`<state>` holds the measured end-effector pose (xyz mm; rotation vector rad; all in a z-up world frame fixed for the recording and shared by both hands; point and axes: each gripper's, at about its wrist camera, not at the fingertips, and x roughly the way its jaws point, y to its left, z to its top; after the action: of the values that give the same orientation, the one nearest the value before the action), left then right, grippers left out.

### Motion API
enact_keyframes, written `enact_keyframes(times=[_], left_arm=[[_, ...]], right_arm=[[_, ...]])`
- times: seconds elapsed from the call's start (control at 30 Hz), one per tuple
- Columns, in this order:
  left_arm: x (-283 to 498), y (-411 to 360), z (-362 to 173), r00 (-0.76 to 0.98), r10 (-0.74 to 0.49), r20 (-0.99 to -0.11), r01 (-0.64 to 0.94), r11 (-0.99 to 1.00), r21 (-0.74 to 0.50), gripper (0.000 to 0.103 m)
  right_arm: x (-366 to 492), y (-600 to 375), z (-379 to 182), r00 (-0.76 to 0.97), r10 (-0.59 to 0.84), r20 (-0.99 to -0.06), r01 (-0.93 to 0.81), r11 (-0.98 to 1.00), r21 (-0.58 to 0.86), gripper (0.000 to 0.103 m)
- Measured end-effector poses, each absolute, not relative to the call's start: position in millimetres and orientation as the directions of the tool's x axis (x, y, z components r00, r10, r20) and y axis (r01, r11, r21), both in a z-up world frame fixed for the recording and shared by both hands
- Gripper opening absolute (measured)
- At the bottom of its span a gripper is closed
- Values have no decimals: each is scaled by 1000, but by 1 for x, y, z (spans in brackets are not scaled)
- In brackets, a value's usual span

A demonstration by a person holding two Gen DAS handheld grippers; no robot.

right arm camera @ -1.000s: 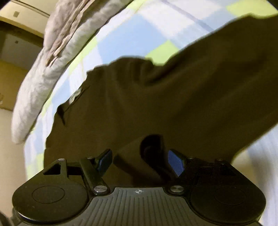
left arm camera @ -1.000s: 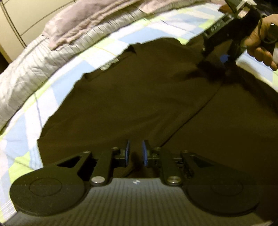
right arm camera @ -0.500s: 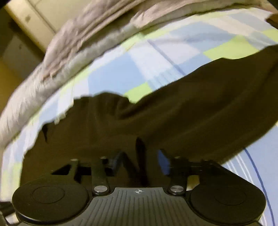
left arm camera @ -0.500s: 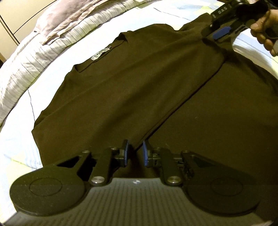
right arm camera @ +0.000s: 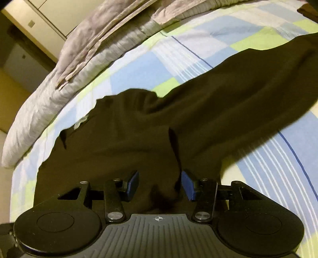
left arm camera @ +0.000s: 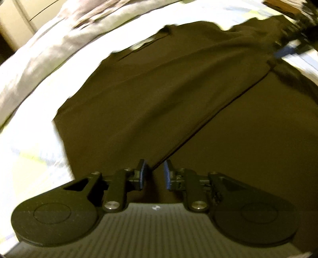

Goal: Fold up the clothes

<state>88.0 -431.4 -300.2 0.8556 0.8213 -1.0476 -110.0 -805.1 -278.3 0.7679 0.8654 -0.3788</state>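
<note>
A dark brown shirt (left arm camera: 159, 89) lies spread on the bed, its neck label (left arm camera: 141, 44) at the far end. One side is folded over, and the fold's straight edge runs from my left gripper (left arm camera: 155, 174) up to the right gripper (left arm camera: 286, 50). The left jaws stand narrow on the near end of that fold and are opening slightly, with cloth between them. In the right wrist view the right gripper (right arm camera: 160, 184) is shut on a raised bunch of the shirt (right arm camera: 218, 111) near the shoulder, with the sleeve trailing off to the right.
The bed has a blue, green and white checked sheet (right arm camera: 139, 65). A grey striped quilt (right arm camera: 49, 95) with a pinkish cloth (right arm camera: 95, 33) on it lies along the far side. Pale cupboard doors (right arm camera: 55, 12) stand behind it.
The right jaws have narrowed onto the shirt cloth and lifted it. The left gripper has shifted sideways along the bed, still at the fold's edge, and its view is now blurred.
</note>
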Motion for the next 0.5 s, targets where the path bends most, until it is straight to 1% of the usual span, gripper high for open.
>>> enact_keyframes(times=[0.1,0.17,0.23,0.37,0.5], left_arm=[[107,-407,-305,284,-326,-902,930,323,175,20],[117,-392,-311,280,-285,-917,924,338,177,22],[120,-383,-309,269,-297,-916,927,338,162,22],[113,-380,-303,254,-325,-911,940,305,154,22],[93,-394,-291,243,-369,-897,951,274,144,22]], right_arm=[[-115,-794,-291,545,64,-836,613,650,449,51],[-122,-791,-292,543,76,-836,634,616,468,54],[-128,-790,-289,543,68,-837,666,572,479,54],[-138,-787,-269,538,-41,-842,719,543,433,54],[-161,-802,-245,566,-155,-810,756,489,435,54]])
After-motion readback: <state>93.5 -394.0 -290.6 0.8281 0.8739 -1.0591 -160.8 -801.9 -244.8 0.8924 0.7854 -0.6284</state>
